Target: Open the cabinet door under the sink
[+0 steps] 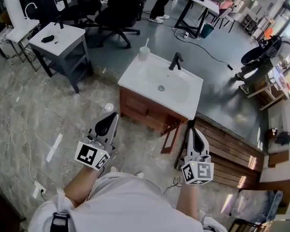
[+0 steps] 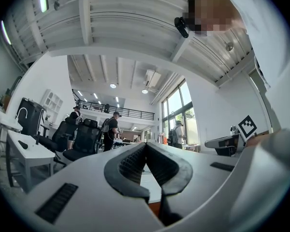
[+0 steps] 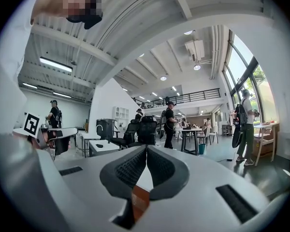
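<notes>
A white sink (image 1: 131, 75) with a black faucet (image 1: 175, 61) is pictured on a reddish-brown wooden cabinet (image 1: 145, 111). The floor (image 1: 34, 124) is laid in grey marbled tile. The left gripper (image 1: 111, 115) and right gripper (image 1: 192, 130) are finished in white, with black ribbed jaws, and their marker cubes (image 1: 92, 154) are printed with black-and-white squares.

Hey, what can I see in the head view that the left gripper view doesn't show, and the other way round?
Only the head view: the white sink basin and black faucet from above, and the left gripper and right gripper held short of the wooden cabinet. Only the left gripper view: the ceiling, tall windows, a railed balcony, and that gripper's jaws shut tip to tip, empty. Both: black office chairs and the white side table.
</notes>
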A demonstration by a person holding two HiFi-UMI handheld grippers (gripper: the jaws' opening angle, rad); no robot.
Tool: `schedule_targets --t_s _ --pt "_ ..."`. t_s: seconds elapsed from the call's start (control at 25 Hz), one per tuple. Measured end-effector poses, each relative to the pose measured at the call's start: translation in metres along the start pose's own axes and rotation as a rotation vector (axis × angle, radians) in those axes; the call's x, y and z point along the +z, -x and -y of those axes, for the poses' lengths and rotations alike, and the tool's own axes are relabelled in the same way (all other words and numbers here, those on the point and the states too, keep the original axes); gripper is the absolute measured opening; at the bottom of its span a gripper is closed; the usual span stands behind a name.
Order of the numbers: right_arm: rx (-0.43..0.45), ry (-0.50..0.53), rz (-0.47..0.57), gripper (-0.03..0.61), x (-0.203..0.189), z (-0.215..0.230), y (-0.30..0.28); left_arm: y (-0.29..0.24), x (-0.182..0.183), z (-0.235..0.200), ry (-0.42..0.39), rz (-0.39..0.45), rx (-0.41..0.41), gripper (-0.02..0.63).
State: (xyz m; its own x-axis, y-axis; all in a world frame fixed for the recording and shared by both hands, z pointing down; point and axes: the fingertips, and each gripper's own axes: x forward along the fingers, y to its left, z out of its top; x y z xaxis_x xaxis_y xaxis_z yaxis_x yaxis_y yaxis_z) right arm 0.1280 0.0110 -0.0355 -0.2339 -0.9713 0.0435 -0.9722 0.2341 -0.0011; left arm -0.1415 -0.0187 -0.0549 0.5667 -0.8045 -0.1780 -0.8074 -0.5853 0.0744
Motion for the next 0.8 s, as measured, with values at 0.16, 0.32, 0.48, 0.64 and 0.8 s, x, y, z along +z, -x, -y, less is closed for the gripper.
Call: schedule_targets --t_s 0.16,0.32,0.48,0.64,0.8 --pt "0.006 0.003 -0.002 0.034 0.0003 -0.0063 0.0016 0.0060 0.0003 -0.0014 0.003 -0.001 0.004 0.018" --pt "-0.007 0.002 0.013 0.034 0.0021 -0.0031 0.0029 0.0070 0.0004 -0.0006 -0.004 0.006 0.008 0.018" --pt "-0.012 -0.004 0.018 0.034 0.0006 -0.0002 0.0049 0.0057 -0.0017 0.0021 -0.007 0.005 0.008 0.018" --pt "-0.011 -0.011 0.017 0.034 -0.0011 0.0020 0.0054 0.0044 -0.0019 0.0070 -0.010 0.002 0.005 0.018" --pt "-0.003 -0.008 0.021 0.034 -0.0031 0.0010 0.0037 0.0051 -0.0043 0.0066 -0.013 -0.002 0.006 0.018"
